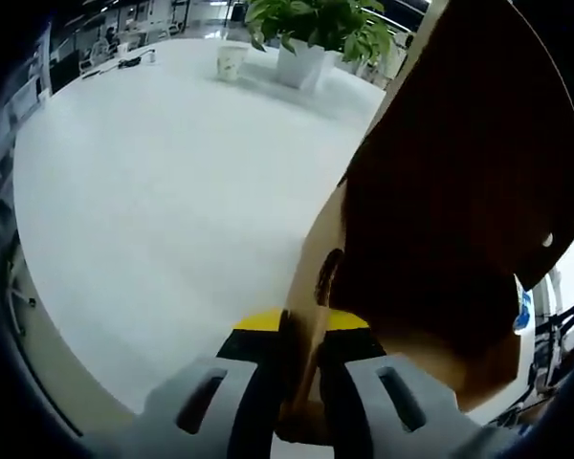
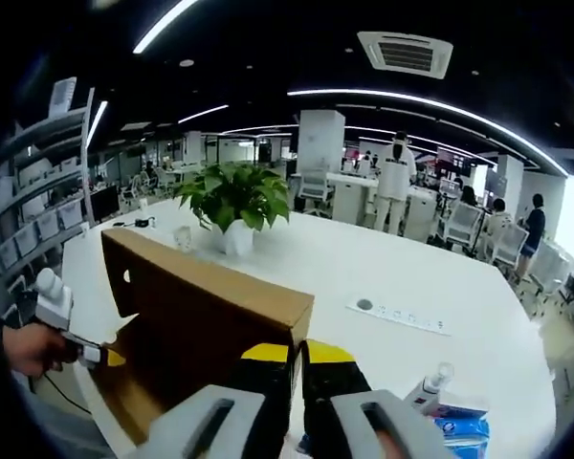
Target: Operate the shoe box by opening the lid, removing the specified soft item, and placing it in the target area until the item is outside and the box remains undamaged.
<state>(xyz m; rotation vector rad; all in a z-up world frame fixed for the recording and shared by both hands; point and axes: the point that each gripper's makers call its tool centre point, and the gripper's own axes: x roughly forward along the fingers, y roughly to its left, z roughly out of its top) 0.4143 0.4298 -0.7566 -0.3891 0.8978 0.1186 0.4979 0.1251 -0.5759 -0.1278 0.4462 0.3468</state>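
White table (image 1: 153, 210) bears shoe box (image 2: 201, 325), clamped by both hand-held grippers

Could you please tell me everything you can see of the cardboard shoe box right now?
The shoe box is plain brown cardboard, with a small round hole in one wall. Its lid stands raised, dark inside. It sits on the white table. The left gripper clamps a cardboard edge; the right gripper grips the near corner.

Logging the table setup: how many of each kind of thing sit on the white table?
Box: 1
Potted plant: 1
Cup: 1
Spray bottle: 1
Blue packet: 1
Total: 5
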